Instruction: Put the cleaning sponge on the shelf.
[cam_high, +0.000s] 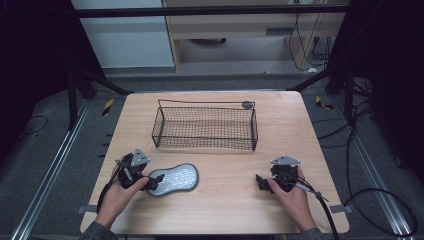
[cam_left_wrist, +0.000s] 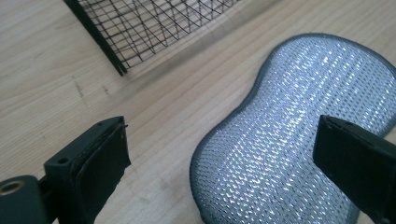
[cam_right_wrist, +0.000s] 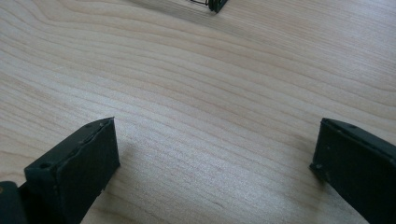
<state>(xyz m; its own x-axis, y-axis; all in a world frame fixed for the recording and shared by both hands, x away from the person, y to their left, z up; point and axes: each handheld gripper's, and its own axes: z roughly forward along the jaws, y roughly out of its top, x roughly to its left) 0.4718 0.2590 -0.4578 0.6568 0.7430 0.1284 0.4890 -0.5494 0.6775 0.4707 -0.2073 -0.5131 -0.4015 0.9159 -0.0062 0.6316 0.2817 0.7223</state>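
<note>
A silver, peanut-shaped scouring pad (cam_high: 174, 179) (cam_left_wrist: 299, 126) with a grey border lies flat on the wooden table near the front left. My left gripper (cam_high: 150, 181) (cam_left_wrist: 219, 149) is open, and its jaws straddle the pad's near end without closing on it. A black wire mesh basket (cam_high: 205, 127) (cam_left_wrist: 154, 23) stands behind it at the table's middle, with nothing in it. My right gripper (cam_high: 261, 182) (cam_right_wrist: 215, 154) rests open at the front right over bare wood, nothing between its jaws.
The wooden table (cam_high: 225, 200) is ringed by a dark frame and grey floor with trailing cables (cam_high: 380, 200). A corner of the basket (cam_right_wrist: 215, 4) shows at the top of the right gripper view.
</note>
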